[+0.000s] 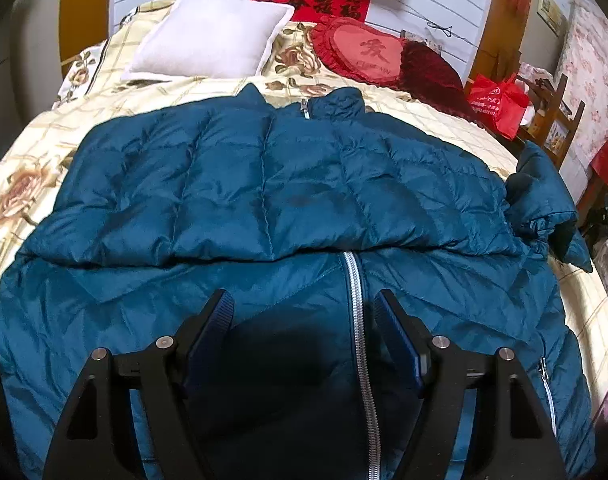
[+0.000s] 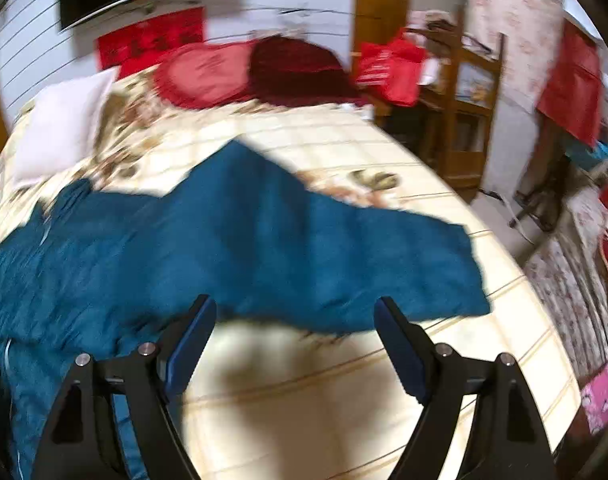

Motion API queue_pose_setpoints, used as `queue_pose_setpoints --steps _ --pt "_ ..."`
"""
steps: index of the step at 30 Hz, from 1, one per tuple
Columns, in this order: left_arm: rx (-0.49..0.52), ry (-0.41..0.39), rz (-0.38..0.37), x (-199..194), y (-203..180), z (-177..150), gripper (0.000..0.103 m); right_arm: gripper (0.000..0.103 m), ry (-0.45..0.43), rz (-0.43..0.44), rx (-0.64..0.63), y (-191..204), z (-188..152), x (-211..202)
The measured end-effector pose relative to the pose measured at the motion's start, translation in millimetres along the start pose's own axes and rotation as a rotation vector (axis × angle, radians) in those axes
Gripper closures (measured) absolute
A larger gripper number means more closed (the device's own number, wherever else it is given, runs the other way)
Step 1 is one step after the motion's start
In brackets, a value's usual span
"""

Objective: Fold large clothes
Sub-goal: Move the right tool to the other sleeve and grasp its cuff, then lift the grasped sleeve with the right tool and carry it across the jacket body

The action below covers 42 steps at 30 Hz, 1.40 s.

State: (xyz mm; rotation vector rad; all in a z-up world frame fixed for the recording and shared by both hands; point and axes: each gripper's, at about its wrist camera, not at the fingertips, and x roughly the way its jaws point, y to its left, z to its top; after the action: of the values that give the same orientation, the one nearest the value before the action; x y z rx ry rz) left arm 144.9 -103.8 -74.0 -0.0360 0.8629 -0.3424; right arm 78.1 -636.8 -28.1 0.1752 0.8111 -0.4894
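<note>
A large teal puffer jacket [image 1: 272, 184] lies front up on the floral bed cover [image 1: 32, 148], collar toward the pillows. One sleeve is folded across its chest. Its silver zipper [image 1: 355, 320] runs down between my fingers. My left gripper [image 1: 304, 304] is open and empty, just above the jacket's lower front. In the blurred right wrist view the other sleeve [image 2: 343, 256] lies stretched out to the right on the bed cover [image 2: 343, 400]. My right gripper [image 2: 296, 312] is open and empty, hovering near that sleeve's lower edge.
A white pillow [image 1: 212, 36] and red cushions [image 1: 359, 56] lie at the head of the bed. A wooden chair with a red bag [image 1: 499, 100] stands to the right, beside the bed edge. It also shows in the right wrist view [image 2: 391, 68].
</note>
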Motion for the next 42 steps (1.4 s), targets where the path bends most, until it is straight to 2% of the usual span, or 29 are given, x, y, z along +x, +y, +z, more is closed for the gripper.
queue_pose_setpoints --steps 7,12,17,21,22,23,24,25,26,27,31,36,42 --pt "0.004 0.008 -0.014 5.0 2.2 -4.5 0.033 0.018 0.096 -0.128 0.138 -85.4 18.5 65.7" --pt "0.005 0.022 -0.018 9.5 3.6 -7.9 0.033 0.018 0.090 -0.197 0.230 -137.6 17.3 90.3" --pt "0.017 0.025 -0.006 11.0 1.0 -10.8 0.033 0.018 0.155 -0.183 0.310 -167.8 9.9 116.8" --pt "0.017 0.031 -0.006 12.0 1.8 -11.2 0.033 0.018 0.178 -0.115 0.390 -175.5 -3.6 132.2" --pt "0.017 0.031 -0.005 12.3 1.7 -11.3 0.033 0.019 0.159 -0.119 0.379 -173.1 -5.1 130.5" --pt "0.019 0.031 -0.003 12.2 1.4 -11.8 0.033 0.027 0.159 -0.110 0.365 -168.9 -5.5 130.9" --pt "0.020 0.031 -0.003 12.4 1.2 -11.5 0.033 0.046 0.151 -0.100 0.347 -164.9 -5.5 129.4" --pt "0.019 0.030 -0.004 12.3 1.5 -11.3 0.033 0.060 0.143 -0.064 0.342 -161.8 -5.3 127.2" --pt "0.017 0.029 -0.007 11.2 2.3 -11.4 0.033 0.080 0.132 0.000 0.352 -158.6 -4.4 123.0" --pt "0.017 0.031 -0.011 10.8 2.5 -10.6 0.033 0.086 0.128 0.007 0.350 -156.8 -3.6 120.4" --pt "0.055 0.016 -0.018 -6.5 2.7 -9.5 0.034 0.090 0.037 0.038 0.280 -139.7 9.3 82.8" --pt "0.130 -0.044 0.041 -38.2 8.7 -0.9 0.034 0.090 -0.105 0.106 0.266 -122.5 34.8 21.2" --pt "0.057 -0.031 0.063 -48.4 36.2 11.4 0.034 0.090 -0.222 0.240 0.200 -76.0 68.1 -45.3"
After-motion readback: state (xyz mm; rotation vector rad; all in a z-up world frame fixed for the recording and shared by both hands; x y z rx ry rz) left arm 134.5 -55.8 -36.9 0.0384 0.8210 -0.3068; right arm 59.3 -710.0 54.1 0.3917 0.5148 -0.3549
